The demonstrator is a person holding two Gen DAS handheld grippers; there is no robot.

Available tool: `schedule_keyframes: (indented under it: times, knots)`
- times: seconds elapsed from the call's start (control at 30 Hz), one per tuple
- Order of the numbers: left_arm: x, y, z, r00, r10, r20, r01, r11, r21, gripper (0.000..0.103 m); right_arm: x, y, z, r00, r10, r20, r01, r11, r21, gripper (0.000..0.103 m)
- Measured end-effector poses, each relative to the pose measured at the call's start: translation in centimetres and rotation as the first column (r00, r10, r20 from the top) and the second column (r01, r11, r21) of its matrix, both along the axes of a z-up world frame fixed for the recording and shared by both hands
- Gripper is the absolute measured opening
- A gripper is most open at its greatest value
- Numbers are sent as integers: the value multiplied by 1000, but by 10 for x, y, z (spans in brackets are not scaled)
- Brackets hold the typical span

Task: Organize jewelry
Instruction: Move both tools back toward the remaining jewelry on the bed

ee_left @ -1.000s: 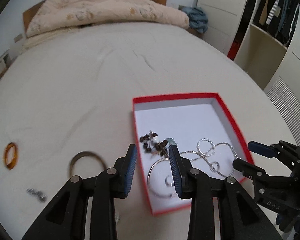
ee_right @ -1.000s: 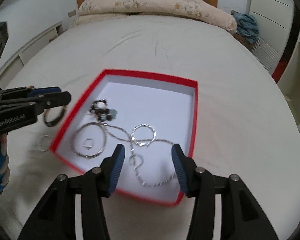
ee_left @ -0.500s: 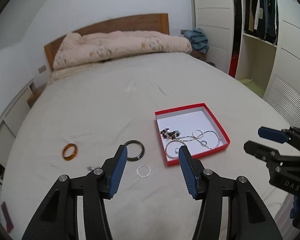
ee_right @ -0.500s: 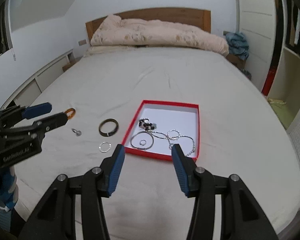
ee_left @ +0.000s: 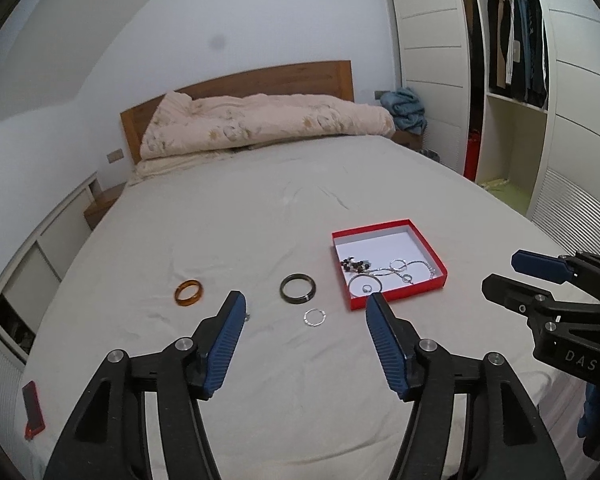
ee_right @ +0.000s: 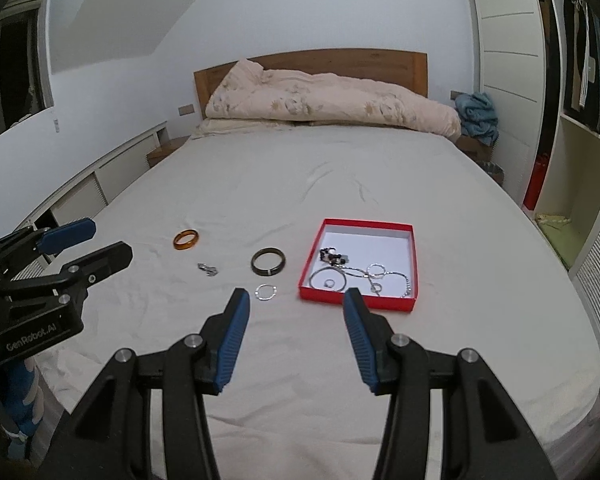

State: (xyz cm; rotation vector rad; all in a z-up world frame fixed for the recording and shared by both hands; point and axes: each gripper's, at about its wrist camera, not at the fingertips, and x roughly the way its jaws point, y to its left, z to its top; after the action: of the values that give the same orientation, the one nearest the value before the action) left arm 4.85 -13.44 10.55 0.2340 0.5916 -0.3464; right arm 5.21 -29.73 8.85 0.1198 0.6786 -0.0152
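Note:
A red box [ee_left: 424,290] [ee_right: 356,300] lies on the bed and holds silver chains, rings and dark beads [ee_left: 356,266]. On the sheet left of it lie a dark bangle [ee_left: 297,287] [ee_right: 268,262], a thin silver ring [ee_left: 315,317] [ee_right: 266,292], an amber bangle [ee_left: 188,292] [ee_right: 186,239] and a small silver piece [ee_right: 207,269]. My left gripper [ee_left: 305,322] is open and empty, held well above and back from the jewelry. My right gripper [ee_right: 296,312] is open and empty too, to the right, near the bed's edge.
The bed sheet [ee_left: 240,220] is wide and beige, with a folded quilt [ee_left: 260,124] by the wooden headboard. A red phone [ee_left: 33,410] lies at the bed's front left corner. White wardrobes [ee_left: 512,100] stand to the right, low cabinets to the left.
Both grippers have pulled up and back from close over the red box, so the whole bed shows. Both stay open and empty. The jewelry has not moved.

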Motion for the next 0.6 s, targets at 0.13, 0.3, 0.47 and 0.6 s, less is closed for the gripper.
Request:
schedule_keyframes:
  times: [0.13, 0.3, 0.47, 0.6]
  knots:
    - [-19, 18, 5, 1000, 23, 19, -23, 1000, -12, 65, -16, 18, 8, 1000, 16, 18, -16, 1000, -15, 47]
    - [-39, 35, 7, 998, 53, 42, -52, 999, -17, 67, -32, 38, 14, 999, 39, 32, -39, 999, -26, 47]
    - [-57, 48, 12, 994, 80, 77, -79, 997, -19, 67, -45, 51, 18, 998, 55, 39, -54, 998, -24, 47]
    - [-64, 56, 13, 991, 96, 88, -94, 995, -36, 67, -51, 56, 19, 997, 62, 41, -61, 998, -26, 47]
